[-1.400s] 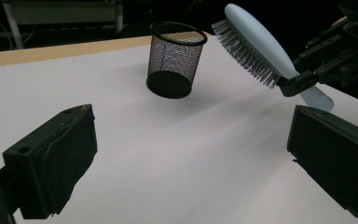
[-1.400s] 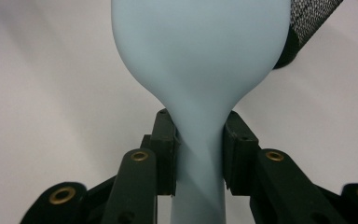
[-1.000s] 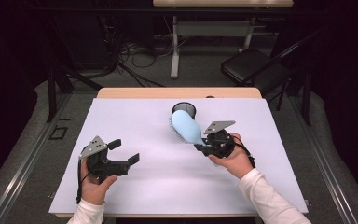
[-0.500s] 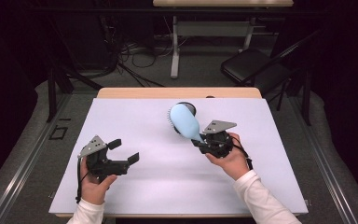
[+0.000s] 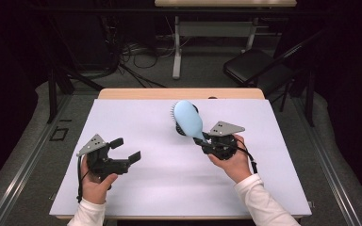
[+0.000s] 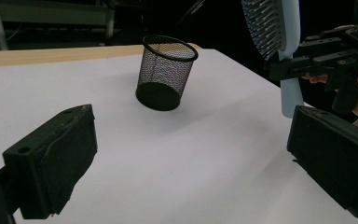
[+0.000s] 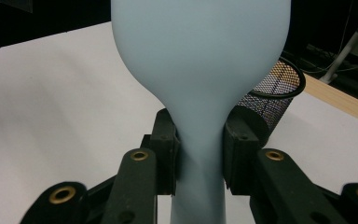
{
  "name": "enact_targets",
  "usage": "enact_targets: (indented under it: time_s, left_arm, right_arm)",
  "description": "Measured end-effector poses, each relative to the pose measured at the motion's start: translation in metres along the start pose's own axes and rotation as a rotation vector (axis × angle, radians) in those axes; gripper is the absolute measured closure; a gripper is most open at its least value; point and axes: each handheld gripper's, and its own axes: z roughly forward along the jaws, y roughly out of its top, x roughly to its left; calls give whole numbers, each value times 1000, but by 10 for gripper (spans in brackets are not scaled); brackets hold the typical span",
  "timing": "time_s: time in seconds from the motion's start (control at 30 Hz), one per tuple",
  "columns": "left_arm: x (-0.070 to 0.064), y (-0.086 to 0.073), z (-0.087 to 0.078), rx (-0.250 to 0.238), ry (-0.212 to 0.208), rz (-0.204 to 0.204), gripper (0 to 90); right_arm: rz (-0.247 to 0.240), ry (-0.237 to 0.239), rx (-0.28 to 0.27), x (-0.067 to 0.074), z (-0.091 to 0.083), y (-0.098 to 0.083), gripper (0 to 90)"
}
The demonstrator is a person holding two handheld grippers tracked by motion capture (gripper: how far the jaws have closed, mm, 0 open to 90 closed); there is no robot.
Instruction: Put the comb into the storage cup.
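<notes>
Pale blue plastic hairbrush (image 5: 188, 119) is pinched at its handle neck between the pads of the right gripper (image 5: 206, 141); head raised and tilted away from the person, bristles facing the far side. Landmark: black wire-mesh cup (image 6: 166, 72), upright on the white table cover (image 5: 136, 122) toward its far edge. In the high view the brush head lies over the cup and hides most of it; whether they touch I cannot tell. In the right gripper view the cup's rim (image 7: 279, 79) shows just behind and to the right of the brush. Left gripper (image 5: 126, 150) sits well apart from the cup, on the person's near-left side, jaws spread with nothing between them. Cover around the cup is bare out to the left and near edges.
</notes>
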Motion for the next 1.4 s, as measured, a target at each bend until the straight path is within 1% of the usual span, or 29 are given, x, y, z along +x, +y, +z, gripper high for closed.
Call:
enact_targets:
  time_s: [0.07,0.23,0.33,0.43,0.57,0.8,0.93,1.1,1.2,1.4]
  left_arm:
    - [0,1,0,1,-3,6,17]
    - [-1,6,2,-2,-29,-25,17]
    - [0,11,4,2,-30,-28,17]
    - [-1,16,6,-3,-38,-39,17]
    - [-3,24,10,9,-37,-30,17]
    - [-5,34,18,24,-34,-30,17]
    - [-3,39,23,22,-36,-40,17]
    - [-2,45,28,24,-34,-37,17]
    - [-3,48,30,32,-32,-31,17]
    - [-7,56,37,44,-40,-23,17]
  right_arm:
    - [3,2,-4,0,0,-1,697]
    - [-5,-1,-8,2,1,-2,697]
    - [-3,-2,-15,2,1,-2,697]
    - [-6,-1,-22,4,1,-2,697]
    - [-7,-3,-27,5,1,-2,697]
    - [-12,7,-31,6,1,-2,697]
    - [-7,10,-41,5,1,0,697]
    - [-1,6,-41,2,0,-1,697]
    - [3,8,-42,1,0,-1,697]
    - [3,6,-39,1,-2,-1,697]
